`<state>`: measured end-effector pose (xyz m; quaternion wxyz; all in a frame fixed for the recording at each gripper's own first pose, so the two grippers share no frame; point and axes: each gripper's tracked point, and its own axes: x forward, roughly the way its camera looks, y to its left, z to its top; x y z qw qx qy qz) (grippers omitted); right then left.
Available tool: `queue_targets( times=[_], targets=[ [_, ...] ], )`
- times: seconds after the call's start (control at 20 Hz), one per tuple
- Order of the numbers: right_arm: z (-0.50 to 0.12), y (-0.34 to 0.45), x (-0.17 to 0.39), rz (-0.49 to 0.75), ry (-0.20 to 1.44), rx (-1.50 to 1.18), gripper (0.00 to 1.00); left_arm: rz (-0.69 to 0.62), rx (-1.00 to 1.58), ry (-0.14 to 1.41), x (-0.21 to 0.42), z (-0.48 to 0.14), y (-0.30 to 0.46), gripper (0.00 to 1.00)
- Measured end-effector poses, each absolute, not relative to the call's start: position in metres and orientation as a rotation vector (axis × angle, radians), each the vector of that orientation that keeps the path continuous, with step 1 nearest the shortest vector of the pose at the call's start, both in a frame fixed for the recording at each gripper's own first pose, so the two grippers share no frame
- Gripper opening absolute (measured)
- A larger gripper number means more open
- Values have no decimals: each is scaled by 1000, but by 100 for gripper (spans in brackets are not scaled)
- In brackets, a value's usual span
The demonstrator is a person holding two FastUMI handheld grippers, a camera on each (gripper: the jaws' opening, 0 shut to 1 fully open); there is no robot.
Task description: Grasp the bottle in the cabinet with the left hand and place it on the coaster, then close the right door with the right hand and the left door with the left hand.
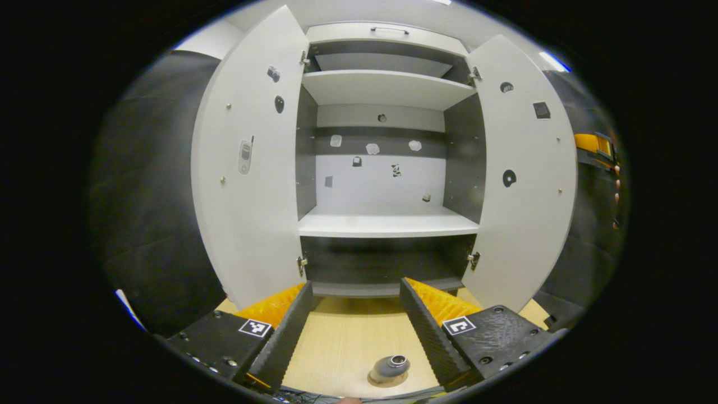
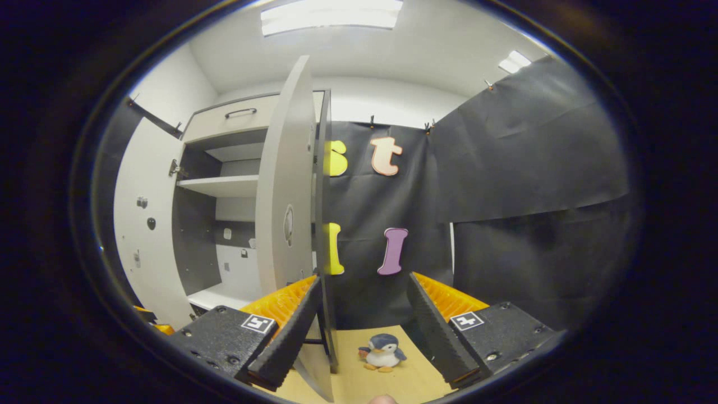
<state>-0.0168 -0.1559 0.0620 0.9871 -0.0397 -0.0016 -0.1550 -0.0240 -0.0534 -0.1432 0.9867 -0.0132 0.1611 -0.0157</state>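
Note:
The small grey bottle (image 1: 392, 365) with a metal cap stands on the round coaster (image 1: 386, 380) on the wooden table, low between my left gripper's (image 1: 355, 287) fingers and close to the camera. That gripper is open and holds nothing. It faces the white cabinet (image 1: 387, 224), whose left door (image 1: 247, 168) and right door (image 1: 521, 168) both stand wide open. In the right gripper view the right door (image 2: 286, 224) is seen almost edge-on, its free edge just beside the left finger of my open right gripper (image 2: 364, 279). I cannot tell whether they touch.
The cabinet shelves (image 1: 387, 84) are bare, with small stickers on the back wall and doors. A toy penguin (image 2: 383, 350) sits on the table beyond the right gripper. An orange part with a hand (image 1: 595, 145) shows past the right door. Black cloth walls flank the cabinet.

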Motion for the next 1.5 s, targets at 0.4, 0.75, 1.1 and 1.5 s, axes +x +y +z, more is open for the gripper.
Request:
queue_targets(
  times=[0.4, 0.75, 1.1, 1.5],
  targets=[
    [54, -164, -16, -345, 52, -80, 99, 30, -78, 317, -26, -133, -29, 95],
    [32, -168, -5, -373, 118, -94, 94, 42, -93, 346, -29, -142, -17, 95],
    [23, -149, -5, -304, 149, -81, 93, 41, -101, 363, -32, -143, -8, 95],
    [10, -97, 10, -127, 182, -47, 94, 37, -101, 339, -30, -131, 2, 99]
  ],
)
